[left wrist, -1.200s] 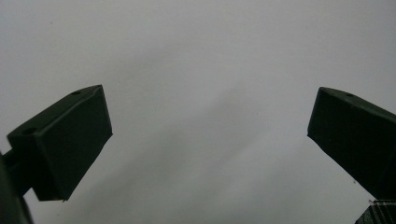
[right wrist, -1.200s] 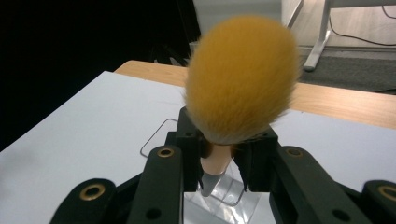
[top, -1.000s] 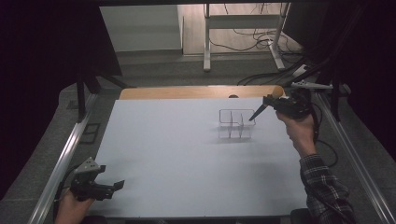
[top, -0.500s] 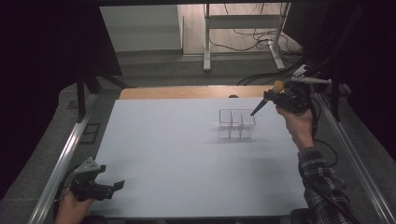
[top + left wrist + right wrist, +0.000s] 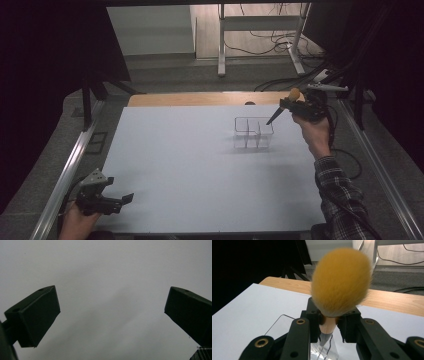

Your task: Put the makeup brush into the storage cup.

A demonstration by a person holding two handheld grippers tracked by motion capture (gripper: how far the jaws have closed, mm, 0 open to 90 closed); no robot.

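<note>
Makeup brush [image 5: 340, 281] is sitting pinched in the right gripper [image 5: 329, 322], both jaws pressing on its pale wooden neck, orange bristles puffing up above the tongs and the dark tapered handle pointing down below them. From the high view, that right gripper [image 5: 295, 105] is hovering just beside and above the clear divided organizer [image 5: 253, 133], with the brush handle tip slanting down toward the far right compartment, not quite inside as far as I can tell. Over at the near left corner, the left gripper [image 5: 107, 197] is resting low over the white table [image 5: 190, 165], well apart from the organizer, its jaws standing spread wide with nothing between them.
</note>
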